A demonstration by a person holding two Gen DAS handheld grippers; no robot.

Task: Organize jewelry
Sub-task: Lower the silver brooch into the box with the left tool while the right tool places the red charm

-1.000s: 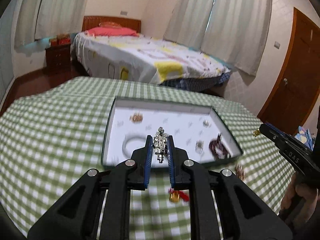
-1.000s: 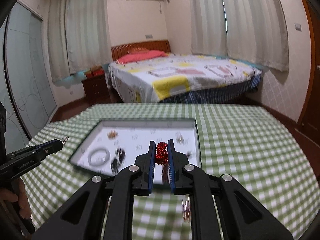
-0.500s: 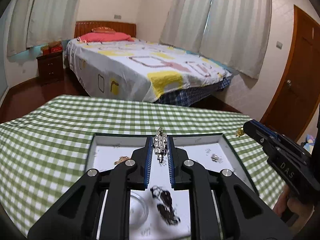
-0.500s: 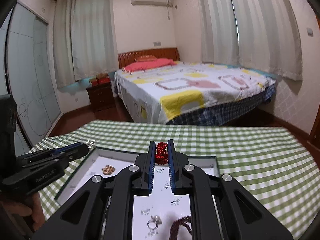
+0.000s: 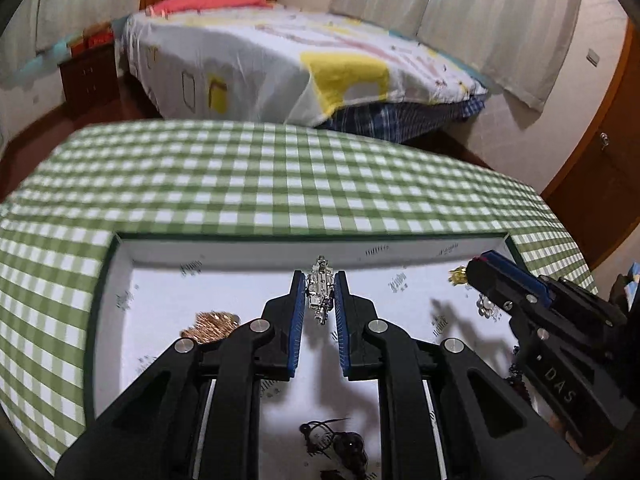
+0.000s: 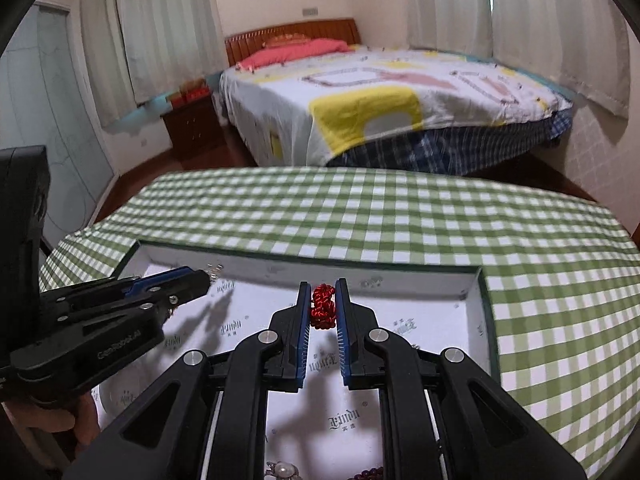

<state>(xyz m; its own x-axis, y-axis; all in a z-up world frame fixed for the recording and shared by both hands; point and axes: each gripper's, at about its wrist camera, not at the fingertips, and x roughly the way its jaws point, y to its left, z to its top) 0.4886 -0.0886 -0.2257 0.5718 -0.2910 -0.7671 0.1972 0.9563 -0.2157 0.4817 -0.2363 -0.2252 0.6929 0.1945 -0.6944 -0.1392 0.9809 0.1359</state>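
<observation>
Green-and-white checked cloth covers the tabletop (image 5: 280, 184), and on it sits the shallow white-lined jewelry tray with a dark green rim (image 5: 240, 250), its paper floor printed with small dark logos. Your left tongs (image 5: 320, 298) are closed tight on a silver rhinestone brooch (image 5: 320, 294), which stands upright between the blue pads above the far half of the tray. Your right tongs (image 6: 323, 306) are likewise pinched shut, gripping a red knotted cord ornament (image 6: 323, 306) near the pad tips; seen from the left wrist camera, a small gold piece (image 5: 458, 276) shows at the very tip of those same right tongs (image 5: 476, 270), above the tray's right side. Whether that gold piece belongs to the red ornament you cannot tell. Lying in the tray are a rose-gold leafy brooch (image 5: 210, 322) just left of your left tongs, a dark beaded piece with a thin cord (image 5: 336, 440) close below them, a small cluster with pearls (image 5: 486, 306) beside the right tongs, a pearl piece (image 6: 284, 470) and a string of dark red beads (image 6: 370, 473) at the near edge in the right wrist view. Your hand (image 6: 60, 420) shows under the left handle. Beyond the tabletop stands a bed with a white, yellow-patched cover (image 6: 380, 96).
</observation>
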